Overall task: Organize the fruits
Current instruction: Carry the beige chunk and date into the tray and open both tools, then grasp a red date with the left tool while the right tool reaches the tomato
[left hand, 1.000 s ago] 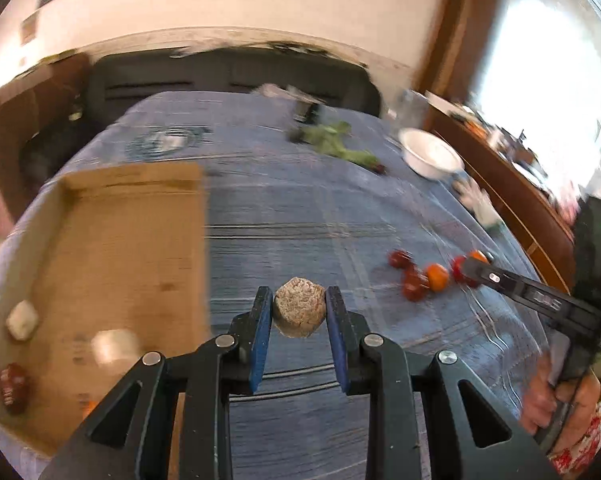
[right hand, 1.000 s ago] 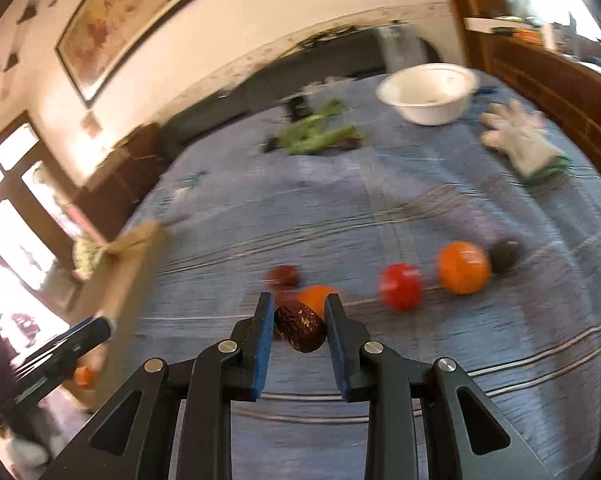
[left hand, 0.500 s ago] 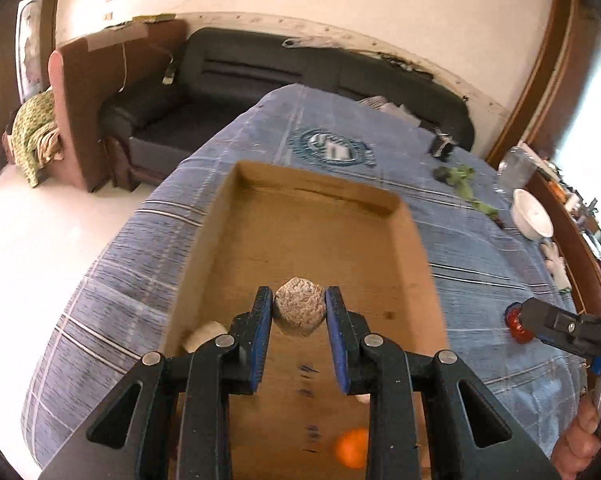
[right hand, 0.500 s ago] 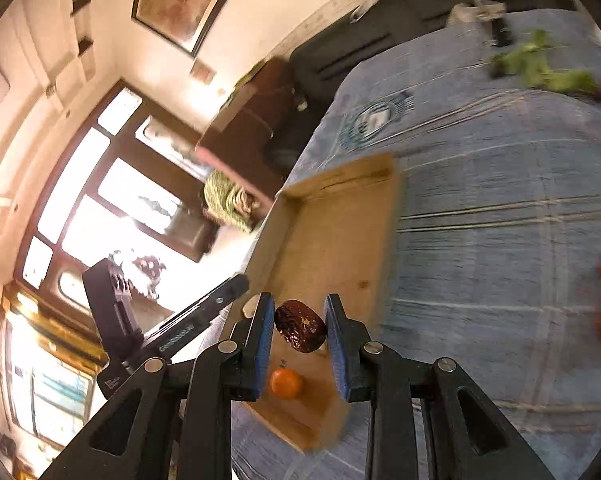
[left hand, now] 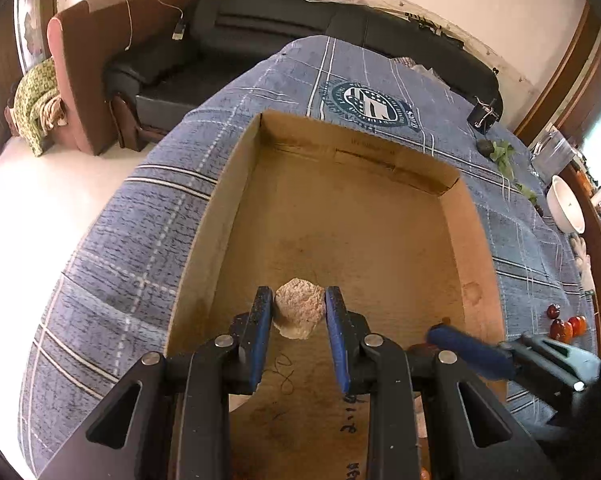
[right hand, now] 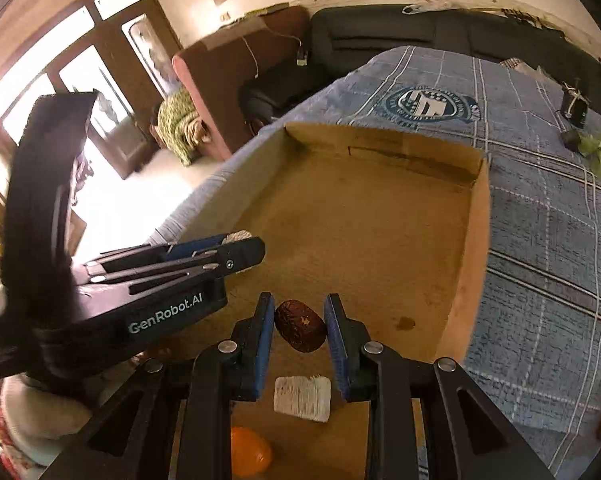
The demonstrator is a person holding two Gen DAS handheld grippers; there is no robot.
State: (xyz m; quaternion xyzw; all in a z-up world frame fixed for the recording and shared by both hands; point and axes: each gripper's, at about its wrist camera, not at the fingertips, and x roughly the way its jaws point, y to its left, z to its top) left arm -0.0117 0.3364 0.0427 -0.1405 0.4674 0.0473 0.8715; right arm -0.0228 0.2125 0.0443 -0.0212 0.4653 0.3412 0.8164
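Note:
A shallow cardboard tray (left hand: 228,184) (right hand: 474,240) lies on the blue plaid tablecloth. My left gripper (left hand: 299,312) is shut on a rough beige lump (left hand: 299,313) and hangs over the tray's near half. In the right wrist view my right gripper (right hand: 300,330) is shut on a dark brown date-like fruit (right hand: 300,331), also above the tray. The left gripper (right hand: 236,250) shows there from the side, to the left, with the beige lump (right hand: 238,236) at its tip. A white block (right hand: 302,398) and an orange fruit (right hand: 249,454) lie in the tray below my right gripper.
Several small red and orange fruits (left hand: 562,322) lie on the cloth right of the tray. A white bowl (left hand: 567,210), green leaves (left hand: 504,152) and a binder clip (left hand: 483,114) sit farther back. A black sofa (left hand: 300,20) stands past the table's far end.
Both grippers swung left from the loose fruits on the cloth to above the cardboard tray, each keeping its piece. The right gripper now sits close beside the left.

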